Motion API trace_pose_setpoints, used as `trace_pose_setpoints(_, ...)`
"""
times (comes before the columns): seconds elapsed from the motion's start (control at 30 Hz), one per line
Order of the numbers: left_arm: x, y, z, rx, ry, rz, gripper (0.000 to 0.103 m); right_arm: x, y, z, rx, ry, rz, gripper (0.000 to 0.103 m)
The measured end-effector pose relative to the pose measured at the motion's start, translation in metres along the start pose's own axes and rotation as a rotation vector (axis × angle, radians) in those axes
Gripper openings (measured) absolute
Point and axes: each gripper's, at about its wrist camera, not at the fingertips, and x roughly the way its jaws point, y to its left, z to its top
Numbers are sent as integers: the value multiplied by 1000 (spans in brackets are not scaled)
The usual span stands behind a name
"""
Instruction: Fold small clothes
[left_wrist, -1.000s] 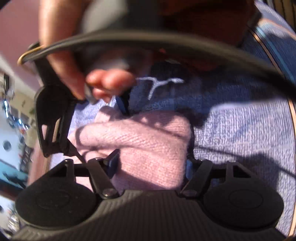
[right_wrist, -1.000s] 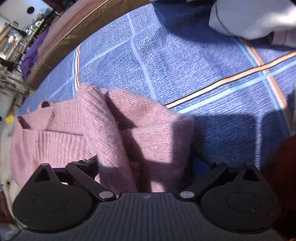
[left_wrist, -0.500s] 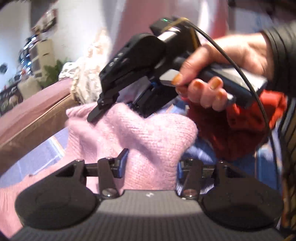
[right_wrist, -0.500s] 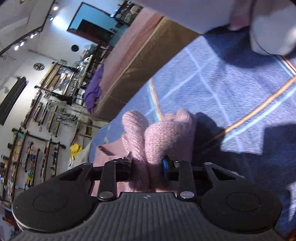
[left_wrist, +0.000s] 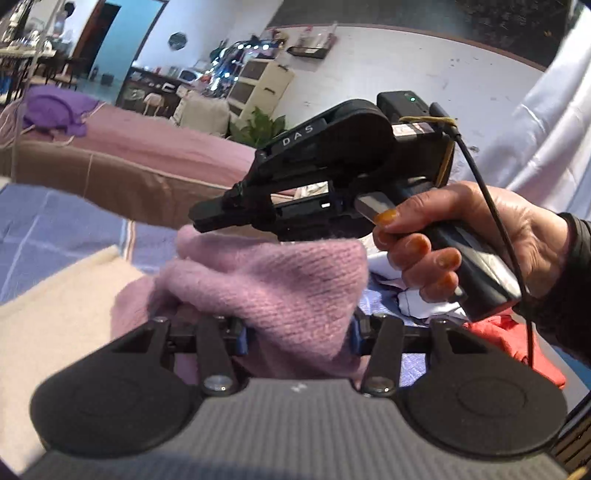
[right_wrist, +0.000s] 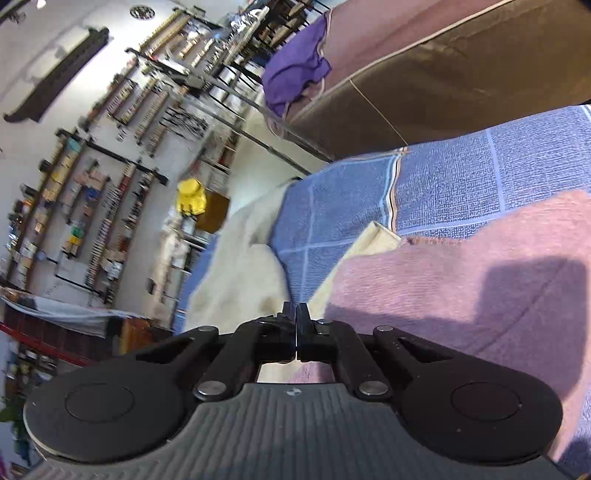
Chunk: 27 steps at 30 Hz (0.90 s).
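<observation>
A pink knitted sweater (left_wrist: 280, 273) is bunched between the blue pads of my left gripper (left_wrist: 297, 332), which is shut on it and holds it up off the blue checked blanket (left_wrist: 55, 221). In the left wrist view a person's hand (left_wrist: 480, 236) holds my right gripper (left_wrist: 207, 218) just above the lifted fold, its fingers together. In the right wrist view my right gripper (right_wrist: 296, 321) is shut with nothing visible between its fingers. The rest of the pink sweater (right_wrist: 461, 280) lies spread to its right on the blue blanket (right_wrist: 443, 184).
A cream fabric (right_wrist: 243, 266) lies at the blanket's left edge. A red garment (left_wrist: 509, 332) and a white one (left_wrist: 417, 302) lie under the hand. Behind stands a brown and pink bed (left_wrist: 147, 155) with a purple cloth (right_wrist: 295, 70). Shelves line the far wall.
Both grippers have risen from the blanket and the left one has rolled. The right gripper closed on a sweater fold, then came off it and is now shut empty. The left still grips the sweater.
</observation>
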Motion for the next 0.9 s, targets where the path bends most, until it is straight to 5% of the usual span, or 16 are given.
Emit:
trace_pose_setpoints(0.07,-2,29,-4,-44,29,21,47,23,2,-8,-54,6,-42,1)
trace_pose_setpoints(0.17,-4,53,-13,-85,44,-7,49,35,3,-19,-71,-47,-24,24)
trace_pose_setpoints(0.27,-13,62,-20,-81,47,1,54,13,18,-24,-197,-118,11,63)
trace_pose_setpoints(0.33,-19,65,-33,-138,37,-27,55,-16,17,-25,-233,-181,17,103)
trace_pose_setpoints(0.43,-25,64,-48,-168,36,-27,61,-55,8,-28,-277,-290,-96,103)
trace_pose_setpoints(0.53,-30,63,-47,-167,36,-5,75,-77,-6,-42,-331,-295,-220,103)
trace_pose_setpoints(0.73,-70,49,-40,-134,34,112,98,-44,-5,-91,-545,-242,-370,103)
trace_pose_setpoints(0.9,-119,3,-20,4,-55,200,98,0,11,-114,-708,-225,-442,103)
